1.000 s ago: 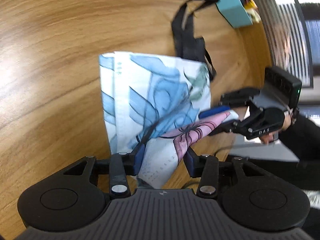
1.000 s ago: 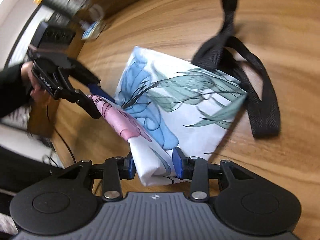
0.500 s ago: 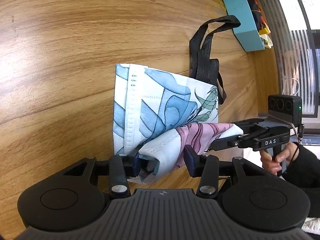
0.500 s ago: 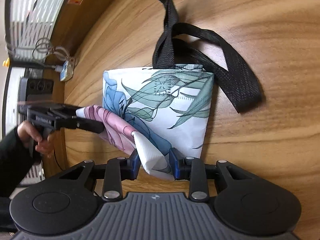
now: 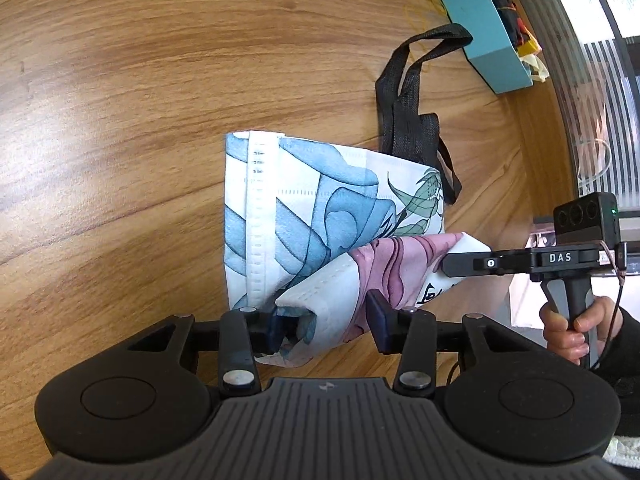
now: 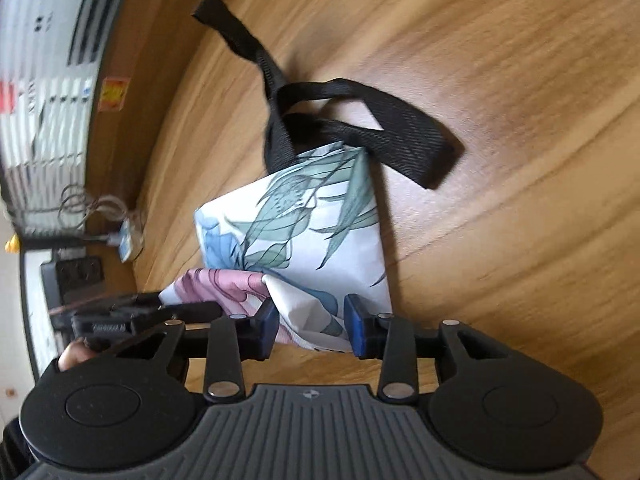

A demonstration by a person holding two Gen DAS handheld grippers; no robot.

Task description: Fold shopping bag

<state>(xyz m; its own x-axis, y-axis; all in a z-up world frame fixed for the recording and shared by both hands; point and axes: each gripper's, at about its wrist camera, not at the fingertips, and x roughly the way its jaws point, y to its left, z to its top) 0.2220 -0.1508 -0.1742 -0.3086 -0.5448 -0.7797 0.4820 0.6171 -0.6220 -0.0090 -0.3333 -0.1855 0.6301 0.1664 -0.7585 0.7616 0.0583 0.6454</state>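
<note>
Since the earlier frames the right gripper has rolled, so the shopping bag and its black handles sit tilted in the right wrist view, and the bag's raised near edge has dropped closer to the wooden table. Left gripper jaws have just been closing a little, with the bag's near corner between them.

Bag lies partly folded on the table, floral print up, handles trailing off its far side toward a teal box near the table edge. Its near edge, showing the pink print, is lifted off the table and strung between the two grippers.

Left gripper: half spread, the rolled corner fills the left part of the gap and touches the left pad; the right pad looks just clear of the cloth, so a firm pinch cannot be told. Right gripper: half spread too, cloth bunched between the blue pads, contact on both sides unclear. A hand grips the right gripper's handle.
</note>
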